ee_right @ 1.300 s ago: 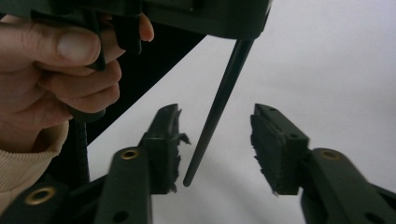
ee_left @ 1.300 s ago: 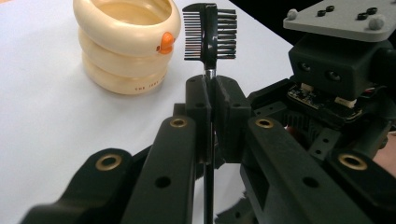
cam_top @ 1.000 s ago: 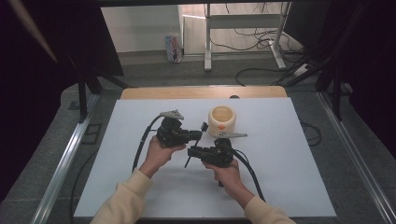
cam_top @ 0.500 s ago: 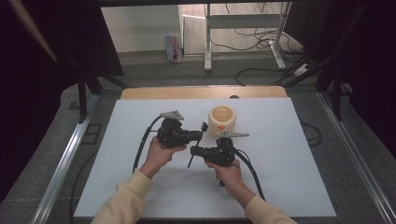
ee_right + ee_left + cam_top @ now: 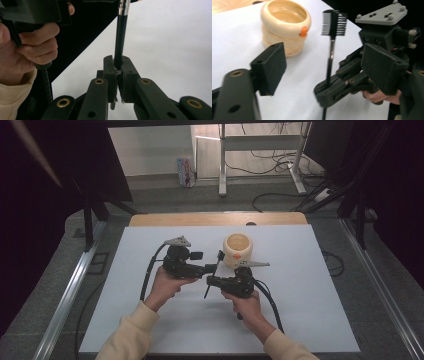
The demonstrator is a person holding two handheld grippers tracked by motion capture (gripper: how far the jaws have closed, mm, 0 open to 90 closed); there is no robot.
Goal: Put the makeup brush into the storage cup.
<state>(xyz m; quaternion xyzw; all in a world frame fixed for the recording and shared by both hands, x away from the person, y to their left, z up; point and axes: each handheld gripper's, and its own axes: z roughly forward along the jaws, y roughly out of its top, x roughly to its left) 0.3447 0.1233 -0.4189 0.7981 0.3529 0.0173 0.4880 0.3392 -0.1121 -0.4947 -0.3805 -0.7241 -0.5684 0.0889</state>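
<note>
Compared with a second ago, the little comb-and-brush tool [image 5: 333, 23] has tipped up in my right gripper [image 5: 212, 281] — it lay lower and nearer level in the centre of the high view, and now it stands close to upright. My left gripper [image 5: 210, 268] has barely shifted. I read that as the tool being readied for a handover, or for dropping into the cup.

In the right gripper view the jaws are pressed together on the black handle [image 5: 119, 47] low on its length, with the metal ferrule near the top of the frame. In the left gripper view the left jaws stand wide apart on either side of the tool, touching nothing.

The long axis runs bottom to top in the left gripper view, comb head uppermost, teeth towards the left of the frame, handle end down past the right jaws. The tool hangs above the white worktop [image 5: 310, 280] at mid-frame in the high view, just below and left of the cream ringed cup [image 5: 285, 25] — near it, not touching.
</note>
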